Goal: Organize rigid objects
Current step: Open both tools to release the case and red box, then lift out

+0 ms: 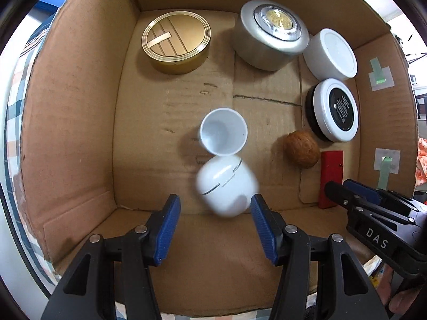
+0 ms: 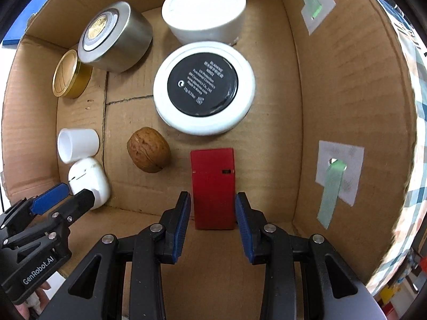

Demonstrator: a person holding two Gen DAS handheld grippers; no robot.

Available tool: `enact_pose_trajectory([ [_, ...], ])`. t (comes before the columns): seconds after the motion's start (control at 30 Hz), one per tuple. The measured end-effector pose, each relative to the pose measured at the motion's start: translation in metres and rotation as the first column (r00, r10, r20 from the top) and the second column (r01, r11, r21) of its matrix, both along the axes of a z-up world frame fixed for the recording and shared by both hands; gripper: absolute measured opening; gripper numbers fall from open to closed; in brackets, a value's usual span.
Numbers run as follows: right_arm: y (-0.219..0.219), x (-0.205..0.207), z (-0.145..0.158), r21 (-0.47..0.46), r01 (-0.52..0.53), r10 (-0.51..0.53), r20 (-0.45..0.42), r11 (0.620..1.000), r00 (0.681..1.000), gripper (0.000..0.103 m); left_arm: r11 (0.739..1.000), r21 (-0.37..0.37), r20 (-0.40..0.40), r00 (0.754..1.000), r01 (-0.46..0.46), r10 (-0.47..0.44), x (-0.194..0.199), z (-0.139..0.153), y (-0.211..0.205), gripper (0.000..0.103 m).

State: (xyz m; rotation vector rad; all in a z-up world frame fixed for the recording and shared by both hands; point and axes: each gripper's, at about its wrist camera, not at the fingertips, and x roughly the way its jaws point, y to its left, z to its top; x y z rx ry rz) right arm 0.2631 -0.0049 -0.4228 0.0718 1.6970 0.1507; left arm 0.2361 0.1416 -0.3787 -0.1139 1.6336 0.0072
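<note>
Already inside the cardboard box (image 2: pixel 333 101) sit several tins, a walnut (image 2: pixel 148 149) and a cup. Left gripper (image 1: pixel 214 208) clamps the white earbud case (image 1: pixel 226 184); right gripper (image 2: pixel 213 208) clamps the red block (image 2: pixel 213 186), both low in the box, seemingly near release.

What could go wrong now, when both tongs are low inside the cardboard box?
1. The white earbud case sits between the left tongs and touches the small white cup; moving it may knock the cup.
2. The red block lies between the right tongs, near the walnut, which may roll if bumped.
</note>
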Motion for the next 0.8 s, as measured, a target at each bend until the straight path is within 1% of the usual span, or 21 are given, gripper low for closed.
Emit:
enact_pose_trajectory([
  [0.1, 0.000, -0.002, 0.004, -0.015, -0.009, 0.009, 0.011, 1.000, 1.000, 0.038, 1.000, 0.001, 0.011, 1.000, -0.005, 0.005, -0.003, 0.005, -0.001, 0.053],
  [0.17, 0.000, -0.003, 0.012, -0.027, -0.008, 0.009, 0.035, 1.000, 0.999, 0.047, 1.000, 0.015, 0.026, 1.000, -0.012, 0.012, -0.006, 0.014, -0.004, 0.054],
  [0.2, -0.001, -0.003, 0.015, -0.019, -0.007, 0.008, 0.043, 1.000, 0.999, 0.052, 1.000, 0.014, 0.032, 0.999, -0.016, 0.016, -0.007, 0.017, -0.004, 0.060],
  [0.23, -0.001, -0.004, 0.018, -0.017, -0.009, 0.010, 0.046, 1.000, 0.999, 0.053, 1.000, 0.010, 0.042, 0.999, -0.024, 0.024, -0.007, 0.021, -0.003, 0.065],
  [0.27, -0.001, -0.004, 0.021, -0.018, -0.013, 0.014, 0.051, 1.000, 0.999, 0.054, 1.000, 0.008, 0.053, 0.998, -0.031, 0.030, -0.006, 0.026, -0.002, 0.067],
  [0.37, 0.000, -0.006, 0.033, -0.018, -0.026, 0.027, 0.077, 1.000, 0.997, 0.061, 0.999, 0.008, 0.088, 0.995, -0.042, 0.041, -0.011, 0.041, -0.004, 0.076],
  [0.4, 0.001, -0.006, 0.038, -0.021, -0.027, 0.029, 0.087, 0.999, 0.996, 0.065, 0.999, 0.007, 0.105, 0.993, -0.045, 0.044, -0.012, 0.048, -0.004, 0.083],
  [0.43, 0.004, -0.008, 0.045, -0.030, -0.027, 0.030, 0.100, 0.999, 0.995, 0.071, 0.999, 0.006, 0.120, 0.992, -0.047, 0.046, -0.012, 0.054, -0.004, 0.088],
  [0.5, 0.004, -0.009, 0.057, -0.037, -0.028, 0.033, 0.135, 0.999, 0.990, 0.078, 0.999, 0.009, 0.149, 0.988, -0.049, 0.048, -0.013, 0.067, -0.005, 0.090],
  [0.53, 0.004, -0.010, 0.063, -0.041, -0.027, 0.033, 0.149, 0.999, 0.988, 0.082, 0.999, 0.016, 0.159, 0.986, -0.050, 0.046, -0.013, 0.072, -0.006, 0.096],
  [0.6, 0.003, -0.010, 0.075, -0.043, -0.029, 0.036, 0.166, 0.999, 0.985, 0.089, 0.998, 0.030, 0.184, 0.982, -0.047, 0.040, -0.014, 0.082, -0.007, 0.103],
  [0.63, 0.001, -0.011, 0.080, -0.050, -0.025, 0.033, 0.176, 0.998, 0.984, 0.093, 0.998, 0.034, 0.192, 0.980, -0.050, 0.042, -0.013, 0.087, -0.006, 0.103],
  [0.67, -0.002, -0.013, 0.083, -0.053, -0.025, 0.034, 0.181, 0.998, 0.983, 0.096, 0.998, 0.036, 0.198, 0.979, -0.053, 0.045, -0.013, 0.092, -0.005, 0.103],
  [0.8, -0.009, -0.013, 0.097, -0.051, -0.025, 0.034, 0.187, 0.998, 0.982, 0.099, 0.997, 0.036, 0.214, 0.976, -0.061, 0.052, -0.012, 0.101, -0.001, 0.103],
])
